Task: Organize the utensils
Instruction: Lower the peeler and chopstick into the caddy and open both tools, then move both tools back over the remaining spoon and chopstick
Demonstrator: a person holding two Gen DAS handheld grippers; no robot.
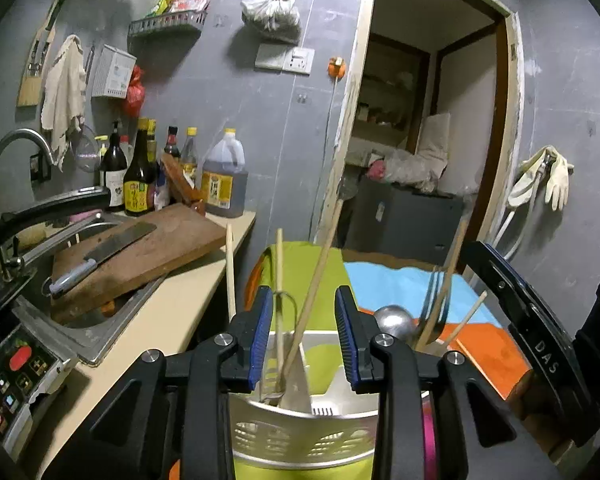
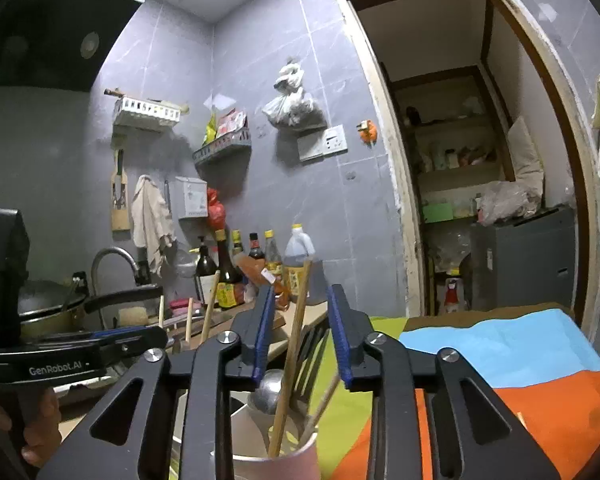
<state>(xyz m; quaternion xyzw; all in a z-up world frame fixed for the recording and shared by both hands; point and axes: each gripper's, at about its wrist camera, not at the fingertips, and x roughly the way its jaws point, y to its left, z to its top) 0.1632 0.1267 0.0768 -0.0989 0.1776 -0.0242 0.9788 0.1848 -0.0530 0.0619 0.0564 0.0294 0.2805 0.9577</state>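
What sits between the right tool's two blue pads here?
In the right wrist view, a wooden chopstick stands between the pads, untouched, its lower end in the pink cup. A ladle and fork stand behind.

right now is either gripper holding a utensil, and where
Nothing held. Left gripper and right gripper are open, a chopstick standing loose between each pair of pads.

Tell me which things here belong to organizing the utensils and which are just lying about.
Job: chopsticks, fork, ladle, metal utensil holder, pink cup.
Lying about: cleaver, cutting board, sauce bottles, hanging rag, rubber gloves.
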